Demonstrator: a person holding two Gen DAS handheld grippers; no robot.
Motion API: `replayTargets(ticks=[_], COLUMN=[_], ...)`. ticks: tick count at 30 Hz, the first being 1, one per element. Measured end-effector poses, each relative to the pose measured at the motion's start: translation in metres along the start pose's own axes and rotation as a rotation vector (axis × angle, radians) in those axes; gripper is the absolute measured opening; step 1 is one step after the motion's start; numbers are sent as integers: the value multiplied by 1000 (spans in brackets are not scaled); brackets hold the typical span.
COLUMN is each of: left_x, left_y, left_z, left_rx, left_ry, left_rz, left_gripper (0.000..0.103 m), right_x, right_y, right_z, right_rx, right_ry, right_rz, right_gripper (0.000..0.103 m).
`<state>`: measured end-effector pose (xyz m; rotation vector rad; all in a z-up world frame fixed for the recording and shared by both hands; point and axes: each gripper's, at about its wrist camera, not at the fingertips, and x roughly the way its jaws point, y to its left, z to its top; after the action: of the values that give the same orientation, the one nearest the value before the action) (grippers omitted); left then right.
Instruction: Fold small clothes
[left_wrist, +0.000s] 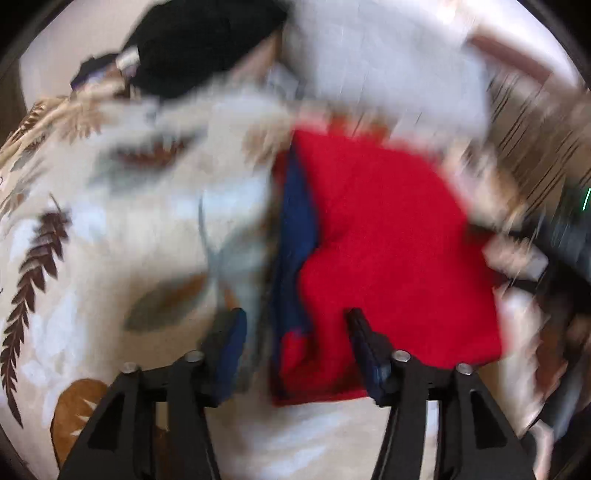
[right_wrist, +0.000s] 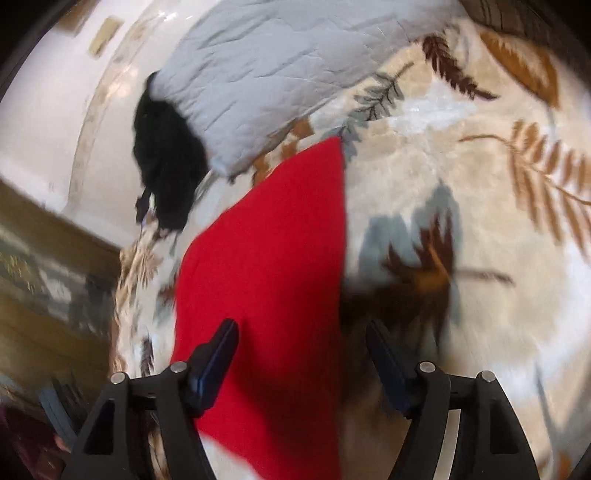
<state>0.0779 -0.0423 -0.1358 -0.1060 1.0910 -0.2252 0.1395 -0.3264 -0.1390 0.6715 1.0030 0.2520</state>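
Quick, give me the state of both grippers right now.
Left gripper: jaws open, holding nothing, above the red garment.
Right gripper: jaws open, holding nothing, over the red garment's edge on the leaf-print blanket.

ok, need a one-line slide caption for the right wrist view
Open right gripper above a folded red garment on a leaf-print blanket, grey quilt and black clothing behind.

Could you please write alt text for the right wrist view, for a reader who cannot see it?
A red garment lies flat on a cream leaf-patterned blanket, with the open right tool just above its near edge. Beyond it lie a pale grey quilted cover and a black garment.
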Motion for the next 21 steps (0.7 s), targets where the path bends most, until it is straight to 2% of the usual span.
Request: replayTargets(ticks=[1, 2, 3, 4, 5, 6, 7, 8, 9, 12, 15, 17, 19, 20, 21], left_x=[1, -3, -7, -10, -9, -6, -3, -5, -9, -24, -42, -51, -65, -70, -76], left_y=[6, 5, 4, 2, 1, 0, 1, 1, 2, 3, 4, 6, 9, 10, 11], left_z=[-1, -1, 0, -1, -2, -2, -2, -3, -4, -10, -19, -22, -27, -26, -28], left_rx=[-47, -47, -37, -18, -7, -2, -14, -24, -29, -3, 11, 0, -17, -23, -25], left_ry=[-14, -20, -27, -38, -40, -34, -28, -31, -33, -69, -100, -113, -135, -142, -149], left_rz=[-29, -29, -29, -15, -7, -6, -1, 6, 11, 20, 28, 24, 36, 42, 48], left_gripper=[51, 48, 41, 41, 43, 47, 55, 56, 57, 57, 57, 57, 61, 63, 66], right_x=[10, 7, -1, -10, -9, -3, 5, 2, -4, -36, -62, -53, -11, -8, -17], right_y=[2, 17, 34, 49, 52, 47, 37, 28, 26, 47, 74, 84, 72, 66, 68], right_z=[6, 6, 4, -2, -4, -4, -4, -7, -11, -30, -54, -68, -76, -80, -85], right_rx=[7, -46, -122, -183, -187, -171, -137, -80, -65, -136, -217, -266, -243, -223, -233], right_ry=[39, 31, 6, -37, -55, -49, -24, -34, -48, -124, -164, -111, 52, 59, 15], right_rz=[31, -15, -61, -82, -93, -128, -180, -155, -120, -122, -32, 16, -36, -60, -57], right_gripper=[46, 44, 43, 42, 42, 48, 63, 68, 70, 70, 70, 74, 77, 76, 74])
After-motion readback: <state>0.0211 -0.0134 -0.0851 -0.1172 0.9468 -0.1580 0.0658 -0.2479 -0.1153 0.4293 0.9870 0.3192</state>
